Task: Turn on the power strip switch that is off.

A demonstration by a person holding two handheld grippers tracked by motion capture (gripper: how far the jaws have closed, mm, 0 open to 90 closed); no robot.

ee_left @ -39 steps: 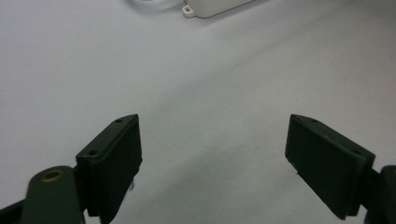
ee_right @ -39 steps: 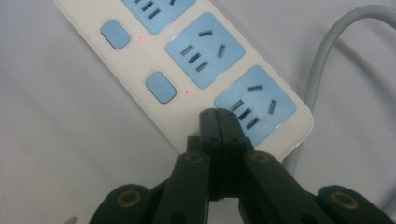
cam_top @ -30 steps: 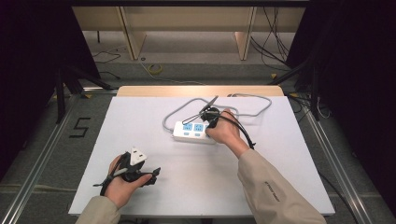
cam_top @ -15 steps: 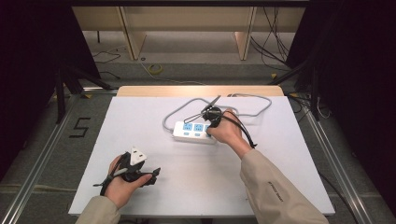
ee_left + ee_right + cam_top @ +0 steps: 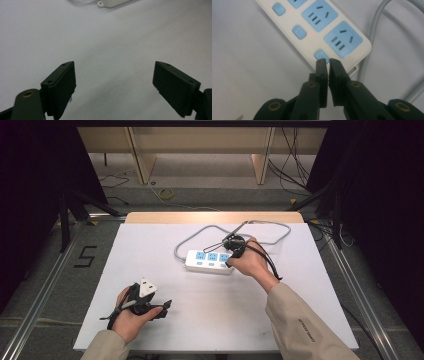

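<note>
at power strip [image 5: 209, 261] end switch, right gripper [image 5: 326, 61] tips closed, pressing; left gripper [image 5: 113, 82] wide open, empty, near table edge

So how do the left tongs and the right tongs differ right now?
The left tongs have their jaws spread wide over bare table, while the right tongs have theirs nearly closed with nothing between them. The left tongs sit near the table's front edge, away from the power strip; the right tongs' tips are at a blue switch on it. Both have black jaws and are hand-held.
</note>
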